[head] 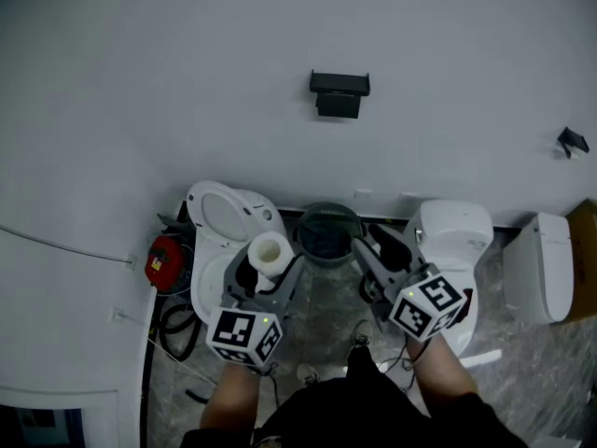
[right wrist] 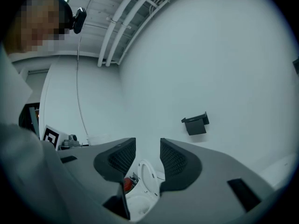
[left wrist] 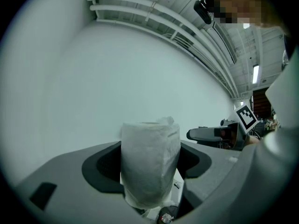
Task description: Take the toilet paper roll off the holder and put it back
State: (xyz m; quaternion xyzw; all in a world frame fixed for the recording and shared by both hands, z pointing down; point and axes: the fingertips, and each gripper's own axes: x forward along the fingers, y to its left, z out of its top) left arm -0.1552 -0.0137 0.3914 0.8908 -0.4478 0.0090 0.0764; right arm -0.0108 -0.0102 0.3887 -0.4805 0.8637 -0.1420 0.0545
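From the head view, the left gripper [head: 264, 276] is clamped on the toilet paper roll [head: 271, 250], which stands upright with its open core facing up. The black holder [head: 340, 93] is on the wall ahead of both grippers, well apart from the roll and to the right of the left gripper's line. Just beside it, the right gripper [head: 378, 243] has its jaws apart and holds nothing. Below the left gripper are a white toilet [head: 216, 215] with its lid up and a red object [head: 165, 260] further left. A dark round bin [head: 326, 231] lies between and beyond the two grippers' tips. A second white toilet [head: 454, 231] is under the right gripper, and a small black fitting [head: 573, 141] sits on the wall far to its right.

The left gripper view shows what the head view does not: both dark pads press the roll's sides and the paper bulges a little between them. The roll blocks the view straight ahead, leaving only bare wall around it. The right gripper's jaw and marker cube [left wrist: 246, 117] are off to the right. Neither the holder nor the floor can be seen here.

In the right gripper view the ribbed pads [right wrist: 174, 160] stand apart. Through the gap, the open toilet and the red object are below and beyond. The holder hangs on the wall ahead and to the right of the jaws, and pipes [right wrist: 122, 22] run overhead.
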